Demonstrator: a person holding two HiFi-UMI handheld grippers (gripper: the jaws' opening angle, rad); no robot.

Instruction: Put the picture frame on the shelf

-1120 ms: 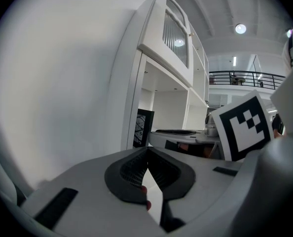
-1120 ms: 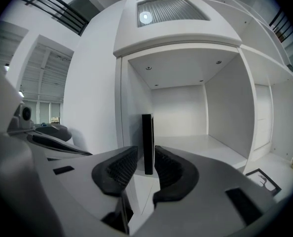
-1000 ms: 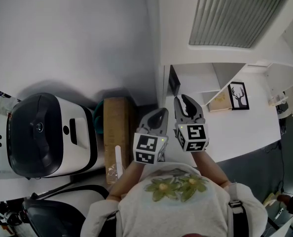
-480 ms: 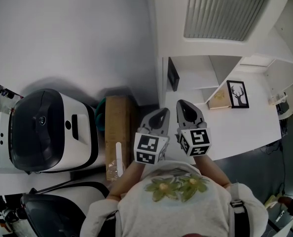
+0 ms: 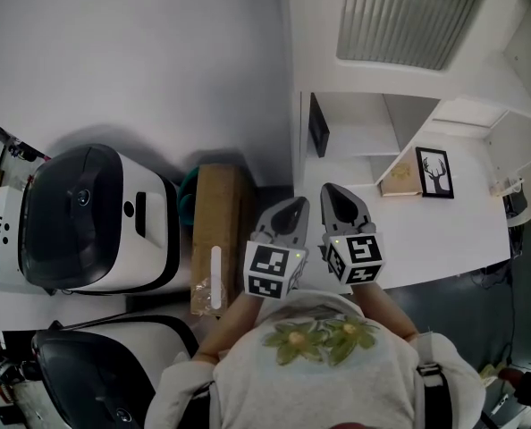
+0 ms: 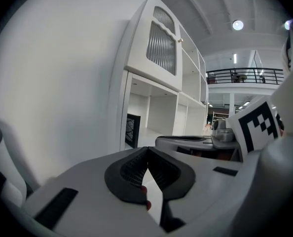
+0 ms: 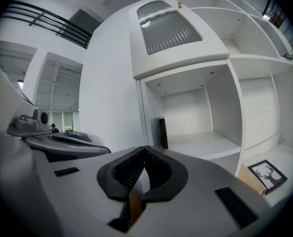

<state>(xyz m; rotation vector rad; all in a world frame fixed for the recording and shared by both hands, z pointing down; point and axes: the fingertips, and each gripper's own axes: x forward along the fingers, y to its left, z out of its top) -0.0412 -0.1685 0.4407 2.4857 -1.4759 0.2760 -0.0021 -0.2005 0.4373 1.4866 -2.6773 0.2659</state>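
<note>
**Both tools shut, frame on the bench**

My left tool (image 5: 288,211) and right tool (image 5: 335,195) are closed on nothing, side by side. The picture frame (image 5: 434,172) sits near the back edge of the bench (image 5: 462,231), touching a tan board (image 5: 398,181). The shelf (image 5: 359,146) holds a dark panel (image 5: 317,125) by its left wall.

My left gripper (image 5: 293,203) and right gripper (image 5: 330,189) are pale grey shells with black ribbed pads (image 7: 127,174) and black-and-white marker cubes (image 5: 271,271). At six o'clock, my light top (image 5: 337,393) shows a green-and-yellow flower print (image 5: 319,336) and a dark strap (image 5: 427,393).
</note>
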